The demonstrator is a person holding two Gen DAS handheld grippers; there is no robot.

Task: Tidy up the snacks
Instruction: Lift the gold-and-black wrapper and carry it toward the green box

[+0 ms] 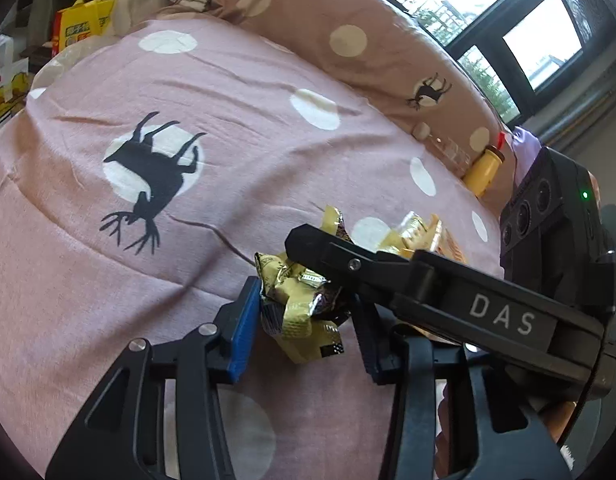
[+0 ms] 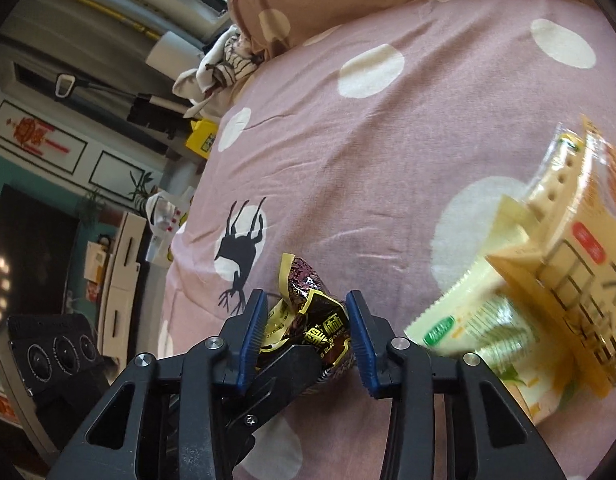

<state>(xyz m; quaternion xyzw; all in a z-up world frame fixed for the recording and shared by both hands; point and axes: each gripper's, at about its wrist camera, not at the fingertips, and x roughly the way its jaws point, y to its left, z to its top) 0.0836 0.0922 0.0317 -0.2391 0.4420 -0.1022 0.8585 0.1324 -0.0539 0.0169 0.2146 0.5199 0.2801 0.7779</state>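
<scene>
1. Tongs first: the left tongs (image 1: 304, 316) angle down toward the bed, and their blue pads sit against either side of a crumpled gold-and-brown snack wrapper (image 1: 298, 304), pinching it just above the pink sheet (image 1: 108, 280).
2. Across them comes the right tongs (image 2: 308, 336), slanting in from the right side of the left wrist view, one black finger lying over the top of that same crumpled wrapper.
3. From the right wrist view, those right tongs point down at the bed too, blue pads pressing both sides of the dark brown snack packet (image 2: 312, 320); the tip of the other tool's finger pokes in beneath it.
4. Both pairs are clamped on the same little bundle, which sits low over the pink, dotted bed cover, close to the black deer print (image 2: 240, 248).
5. Over to the right of the bundle lies a pile of pale yellow biscuit packs (image 2: 548, 272), resting on the sheet, near but apart from the pinched wrapper.
6. Containers: a yellow bottle (image 1: 484, 168) lies at the far edge against the brown dotted pillow (image 1: 328, 20); what is in it I cannot tell.
7. A yellow-and-red bag (image 1: 84, 24) stands beyond the bed's far left corner, contents not visible.
</scene>
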